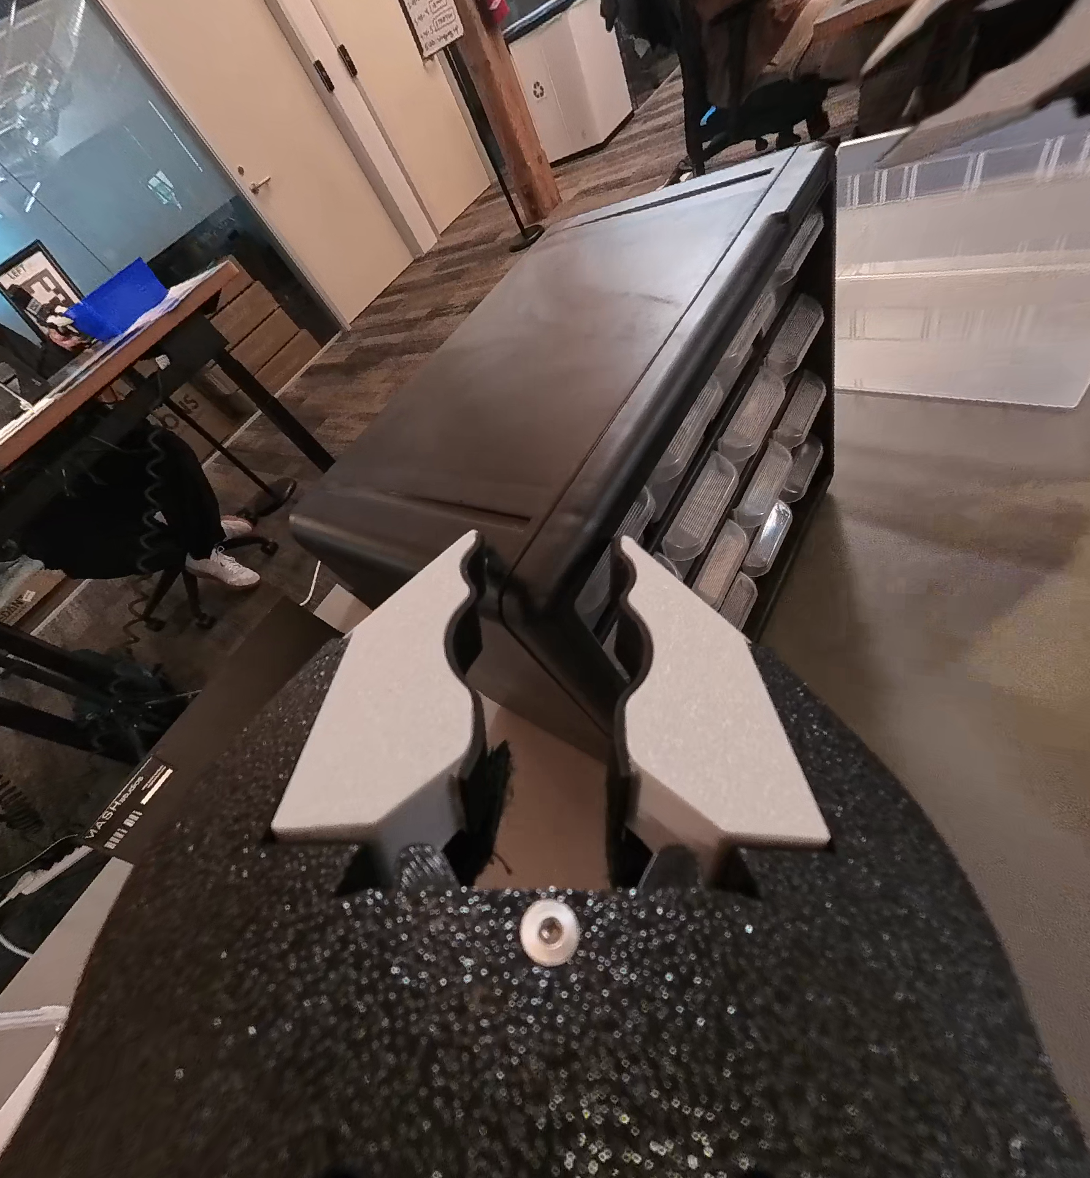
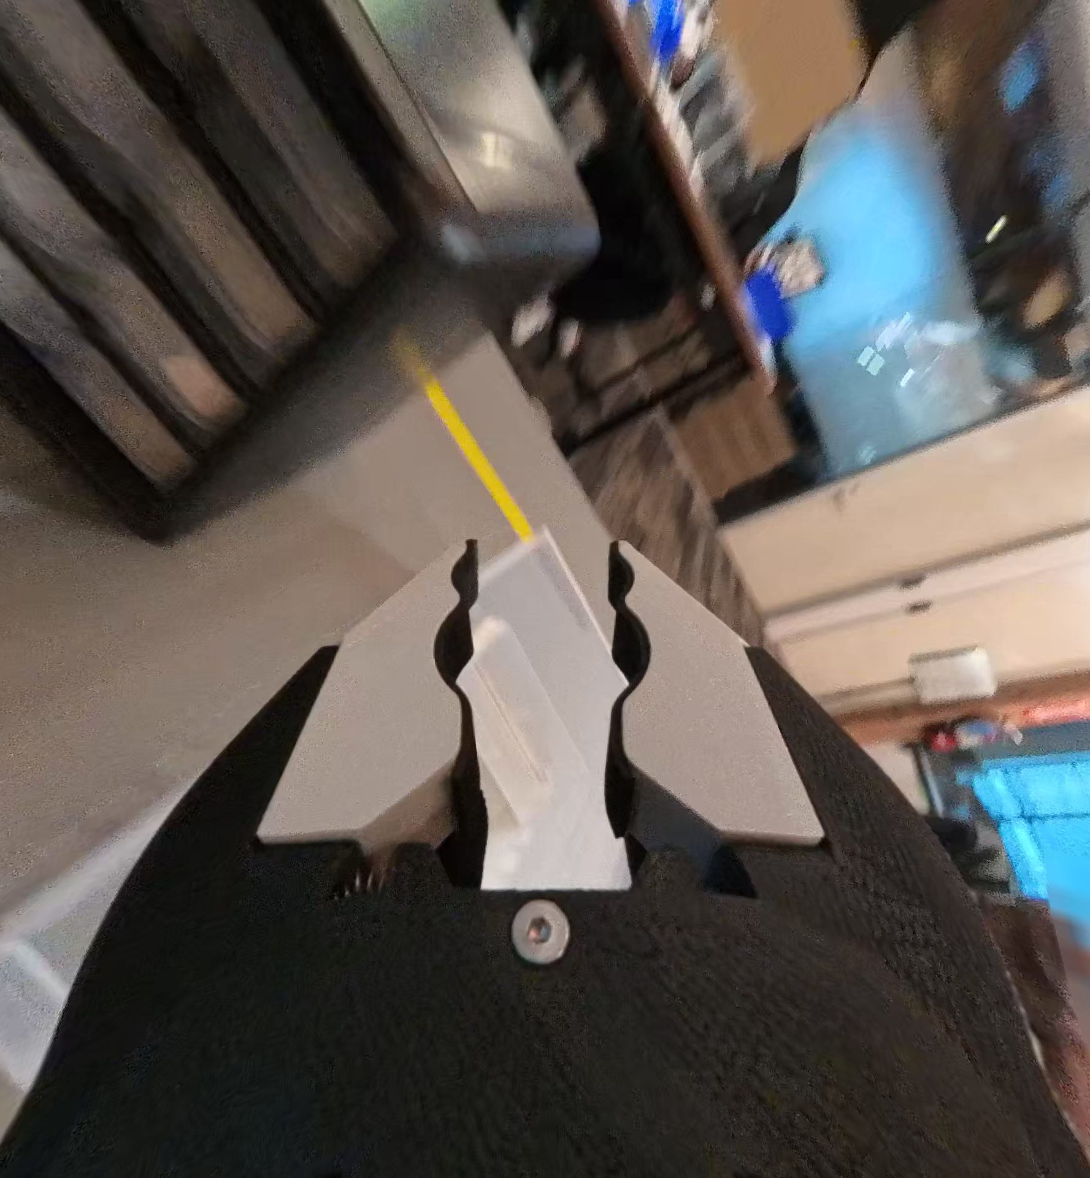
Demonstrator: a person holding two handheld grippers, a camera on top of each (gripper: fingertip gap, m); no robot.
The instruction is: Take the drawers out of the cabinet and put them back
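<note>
- My left gripper (image 1: 552, 561) sat at the near top corner of the black cabinet (image 1: 561, 357), its fingers (image 1: 402, 688) straddling the front top edge, spread with a gap either side, so bracing more than pinching.
- That gripper pointed forward along the cabinet's top, angled slightly down.
- The cabinet stood on the grey tabletop (image 1: 943, 637), rows of clear drawers (image 1: 752, 414) showing in its front.
- My right gripper (image 2: 542, 548) was rolled over sideways; its view was heavily smeared.
- Between its fingers (image 2: 689, 701) lay a clear drawer (image 2: 548, 669), the tips apart; I couldn't tell whether it was clamped.
- From the left view, the right gripper (image 1: 975, 70) hovered high, beyond the cabinet.
</note>
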